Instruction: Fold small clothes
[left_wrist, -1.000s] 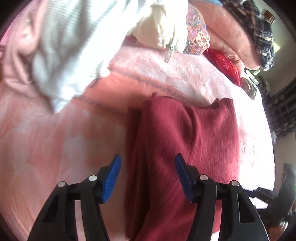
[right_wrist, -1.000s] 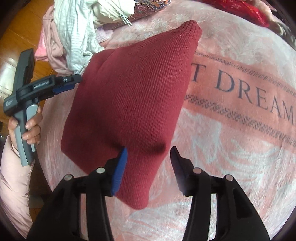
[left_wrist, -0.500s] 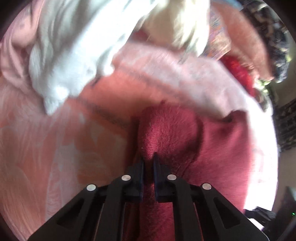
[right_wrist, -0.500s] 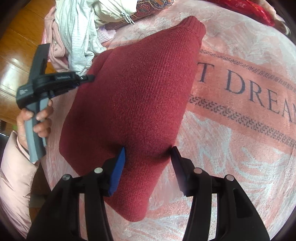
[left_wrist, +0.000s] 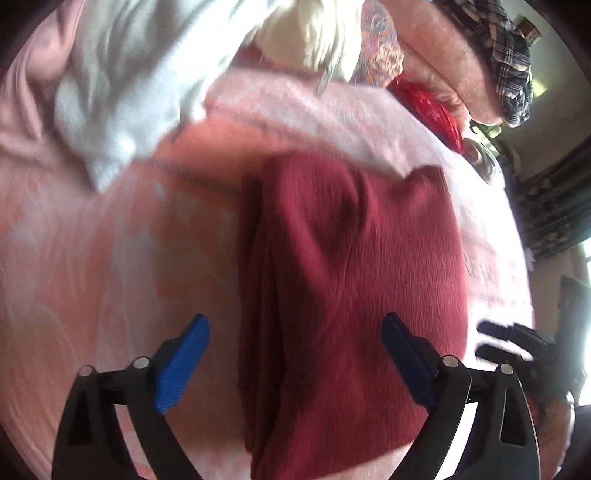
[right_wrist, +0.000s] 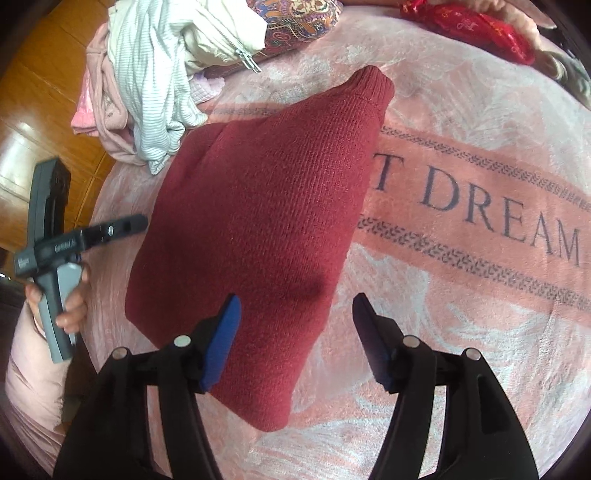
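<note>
Folded red sweater (right_wrist: 258, 221) on pink blanket (right_wrist: 461, 332), right claw (right_wrist: 295, 314) spread

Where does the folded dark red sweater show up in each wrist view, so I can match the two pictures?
Left wrist: the red sweater fills the centre and lower middle, lying flat, partly between the open left claw.
Right wrist: it runs diagonally through the centre, its cuff at upper right, its lower corner near the open right claw.
Shared landmark: the white striped garment in the pile, upper left.

Bedroom: blanketed bed (right_wrist: 461, 122), clothes pile (right_wrist: 155, 74)
</note>
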